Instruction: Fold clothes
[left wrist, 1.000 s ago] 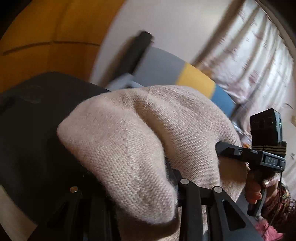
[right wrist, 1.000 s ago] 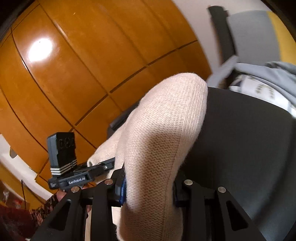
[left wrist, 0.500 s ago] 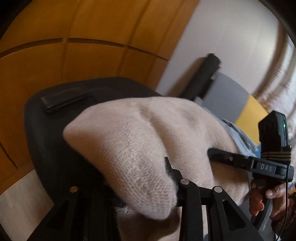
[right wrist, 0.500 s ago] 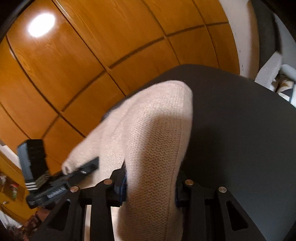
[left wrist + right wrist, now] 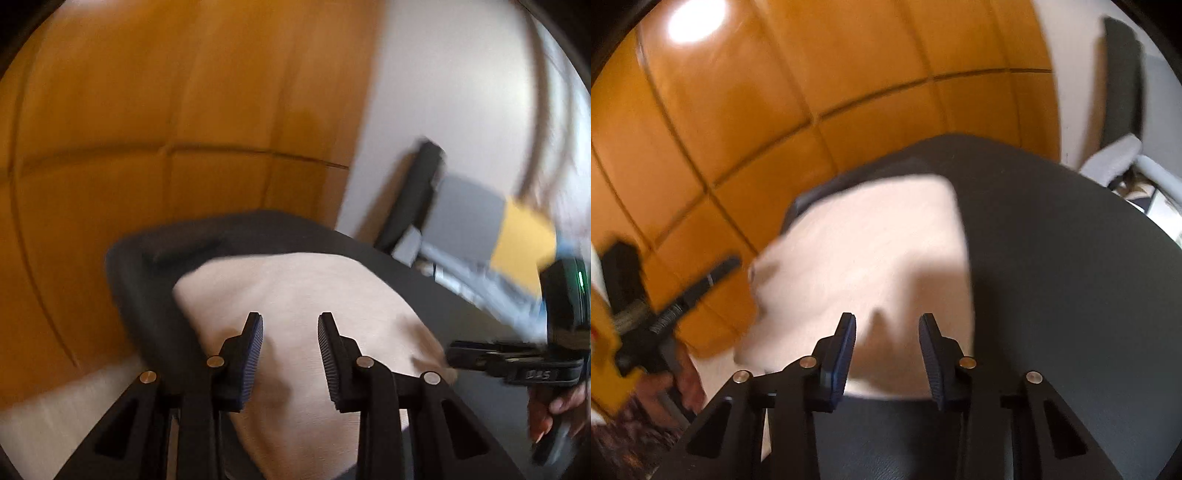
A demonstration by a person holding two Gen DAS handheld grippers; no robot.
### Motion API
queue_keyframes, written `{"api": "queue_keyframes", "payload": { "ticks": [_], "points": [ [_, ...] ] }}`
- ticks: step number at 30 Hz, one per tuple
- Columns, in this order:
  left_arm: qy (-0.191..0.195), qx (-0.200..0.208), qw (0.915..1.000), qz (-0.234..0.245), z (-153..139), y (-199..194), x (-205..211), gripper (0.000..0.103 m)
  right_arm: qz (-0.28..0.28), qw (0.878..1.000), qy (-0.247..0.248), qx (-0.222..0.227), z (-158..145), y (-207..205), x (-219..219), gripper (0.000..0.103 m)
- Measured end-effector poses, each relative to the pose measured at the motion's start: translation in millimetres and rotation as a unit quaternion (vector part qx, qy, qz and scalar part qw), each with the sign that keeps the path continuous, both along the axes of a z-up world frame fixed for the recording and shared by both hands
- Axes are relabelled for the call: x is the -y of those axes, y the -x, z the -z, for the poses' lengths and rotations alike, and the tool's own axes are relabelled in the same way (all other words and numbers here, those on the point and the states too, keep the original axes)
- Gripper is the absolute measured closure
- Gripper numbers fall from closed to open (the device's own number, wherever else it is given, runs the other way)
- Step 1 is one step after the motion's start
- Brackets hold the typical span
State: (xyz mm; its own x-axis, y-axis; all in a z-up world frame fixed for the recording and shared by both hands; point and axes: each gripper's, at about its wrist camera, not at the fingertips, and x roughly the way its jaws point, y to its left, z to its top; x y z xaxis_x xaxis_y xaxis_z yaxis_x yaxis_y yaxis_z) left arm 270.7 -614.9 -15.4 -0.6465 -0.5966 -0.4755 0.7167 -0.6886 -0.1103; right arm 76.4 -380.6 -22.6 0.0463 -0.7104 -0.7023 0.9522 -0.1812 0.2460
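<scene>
Nearest in the left wrist view, the left gripper point(image 5: 290, 328) has its blue-ribbed pads apart with an empty gap between them; its jaws have just been closing, and nothing is pinched, the cloth showing only beyond the gap. In the right wrist view the right gripper point(image 5: 886, 328) stands likewise parted, its jaws also just closing, and holds nothing.

Just beyond both pairs of fingertips lies the beige knit garment point(image 5: 295, 295), a folded, roughly rectangular bundle resting flat on the dark seat point(image 5: 1052, 258) (a black padded surface with a rounded edge). The garment sits toward the seat's left side as the right wrist view shows it, one corner overhanging the edge; both frames are blurred, so finer folds cannot be told.

At the right margin of the left wrist view a hand point(image 5: 554, 410) grips the other tool's handle.

Farther back stands an orange wooden panel wall point(image 5: 812, 92) with dark seams, then a pale wall point(image 5: 443, 110) and, against it, a chair point(image 5: 443, 206) with a black back and grey padding.
</scene>
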Motion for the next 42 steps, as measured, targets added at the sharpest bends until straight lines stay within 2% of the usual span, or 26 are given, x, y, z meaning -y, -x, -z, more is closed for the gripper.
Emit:
{"api": "queue_keyframes", "payload": {
  "ticks": [1,2,4,7,9,11,13,16,17,18,19,20,22,25,26,29,32,36,40,42],
  "points": [
    [0.019,0.029,0.9994,0.010,3.9,9.8,-2.7,0.073,-0.004,1.000,-0.017,-0.020,5.9,-6.8,6.1,0.067],
    [0.021,0.058,0.9980,0.013,12.5,19.2,-3.1,0.073,-0.005,0.999,-0.030,-0.032,12.1,-9.5,12.2,0.067],
    [0.001,0.102,0.9948,0.006,36.1,29.5,10.6,0.073,0.006,0.997,-0.066,-0.043,28.4,-8.0,28.6,0.067],
    [-0.032,0.117,0.9925,-0.015,62.1,38.2,46.4,0.071,0.026,0.997,-0.067,-0.031,33.4,3.9,44.7,0.067],
    [-0.018,0.113,0.9932,-0.018,66.1,40.7,60.5,0.071,0.027,0.997,-0.069,-0.029,34.0,12.2,60.4,0.067],
    [-0.001,0.132,0.9912,-0.016,68.8,47.8,68.4,0.071,0.026,0.997,-0.069,-0.033,35.1,16.2,72.3,0.066],
    [0.015,0.145,0.9892,-0.008,72.2,53.1,73.1,0.071,0.023,0.997,-0.065,-0.043,42.0,8.8,66.7,0.066],
    [0.002,0.139,0.9903,-0.012,62.5,46.8,67.1,0.071,0.021,0.997,-0.060,-0.044,37.7,-0.7,55.9,0.060],
    [-0.006,0.130,0.9912,-0.020,54.2,40.5,54.2,0.071,0.022,0.997,-0.058,-0.045,34.9,-3.6,49.9,0.053],
    [-0.014,0.120,0.9922,-0.028,45.7,33.2,39.5,0.071,0.030,0.997,-0.054,-0.052,31.0,-7.6,40.7,0.038],
    [-0.025,0.108,0.9932,-0.036,36.7,24.4,22.1,0.068,0.038,0.996,-0.051,-0.059,28.6,-11.8,31.8,0.018],
    [-0.036,0.095,0.9939,-0.043,29.7,16.5,7.3,0.066,0.045,0.996,-0.050,-0.062,27.4,-15.8,22.4,0.012],
    [-0.062,0.066,0.9942,-0.058,26.6,0.0,-16.7,0.066,0.050,0.996,-0.045,-0.061,25.0,-29.6,-0.3,0.010],
    [-0.102,0.052,0.9897,-0.087,32.1,-20.1,-49.5,0.066,0.050,0.994,-0.047,-0.087,22.2,-57.5,-23.3,0.004],
    [-0.112,0.052,0.9876,-0.098,34.4,-25.2,-59.3,0.066,0.051,0.993,-0.047,-0.097,20.3,-65.8,-25.9,0.000],
    [-0.127,0.071,0.9805,-0.132,42.0,-34.9,-83.6,0.066,0.060,0.991,-0.046,-0.114,17.0,-75.8,-43.9,0.000],
    [-0.127,0.085,0.9763,-0.153,43.1,-48.3,-106.7,0.066,0.064,0.993,-0.040,-0.088,15.9,-81.4,-55.0,0.000],
    [-0.140,0.099,0.9728,-0.156,41.4,-46.6,-108.9,0.066,0.075,0.993,-0.046,-0.077,18.6,-82.4,-61.8,0.000],
    [-0.167,0.090,0.9693,-0.156,36.1,-45.2,-108.9,0.066,0.087,0.994,-0.046,-0.047,14.7,-86.1,-78.0,0.000],
    [-0.159,0.097,0.9695,-0.159,31.5,-41.7,-112.8,0.066,0.088,0.994,-0.044,-0.050,9.0,-91.4,-87.7,0.000]
  ]
}}
